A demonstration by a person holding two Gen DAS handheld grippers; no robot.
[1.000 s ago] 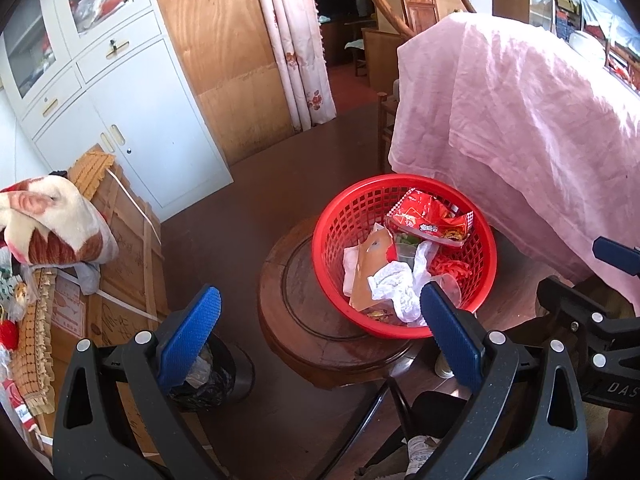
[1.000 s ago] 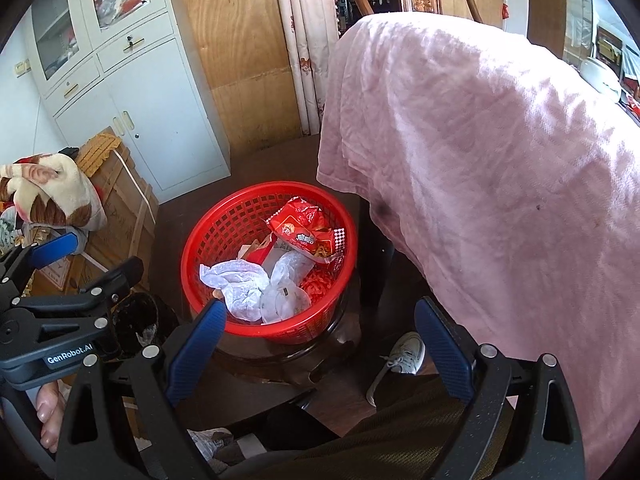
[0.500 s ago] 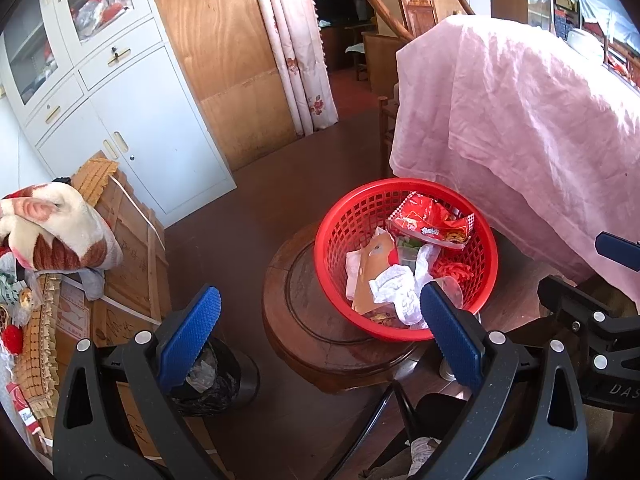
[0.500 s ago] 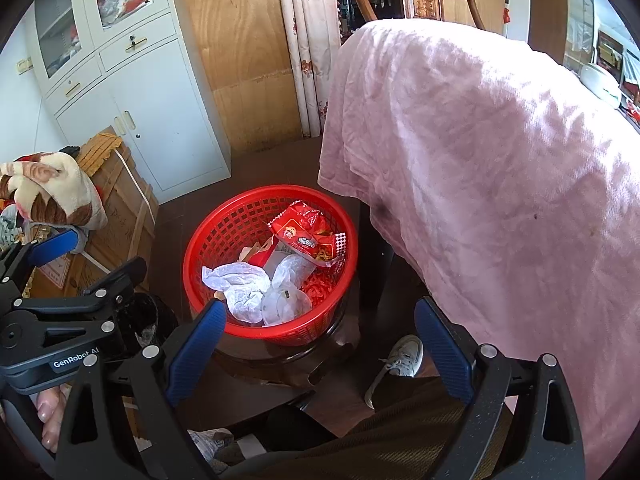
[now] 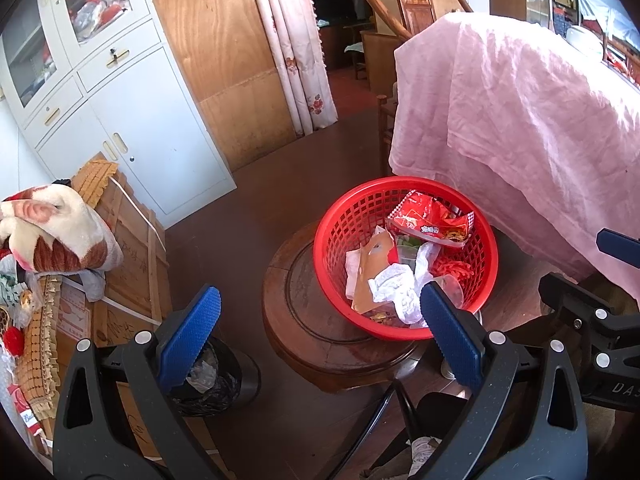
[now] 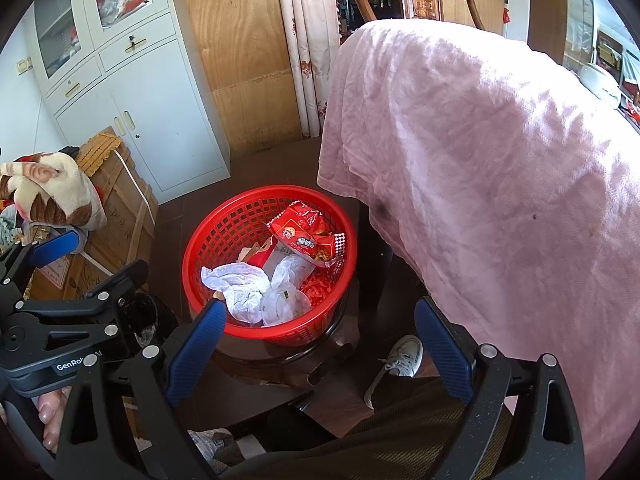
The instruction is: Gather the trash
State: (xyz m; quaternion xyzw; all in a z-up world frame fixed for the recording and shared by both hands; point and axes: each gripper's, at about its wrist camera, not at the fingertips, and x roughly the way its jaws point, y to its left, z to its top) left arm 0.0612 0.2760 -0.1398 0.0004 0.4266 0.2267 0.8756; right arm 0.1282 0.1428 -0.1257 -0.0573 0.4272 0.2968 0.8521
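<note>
A red plastic basket (image 5: 340, 224) (image 6: 224, 224) sits on a round dark wooden stool (image 5: 296, 304). It holds a red snack bag (image 5: 430, 220) (image 6: 302, 230), crumpled white paper (image 5: 394, 290) (image 6: 240, 284), a brown paper piece (image 5: 370, 268) and clear plastic lids (image 6: 286, 292). A black lined bin (image 5: 212, 376) (image 6: 156, 320) stands on the floor left of the stool. My left gripper (image 5: 320, 332) is open and empty, held above and short of the basket. My right gripper (image 6: 320, 348) is open and empty too, just in front of the basket.
A pink cloth (image 5: 520, 120) (image 6: 480, 160) drapes furniture right of the basket. A wooden crate (image 5: 124, 248) with a folded blanket (image 5: 52, 232) stands left, a white cabinet (image 5: 120, 112) behind. A person's shoe (image 6: 396, 364) and trouser leg (image 6: 380, 432) show below.
Both grippers have drifted slightly back and up, so the basket looks a little lower and farther. Their jaws stay open; nothing in the basket moved.
</note>
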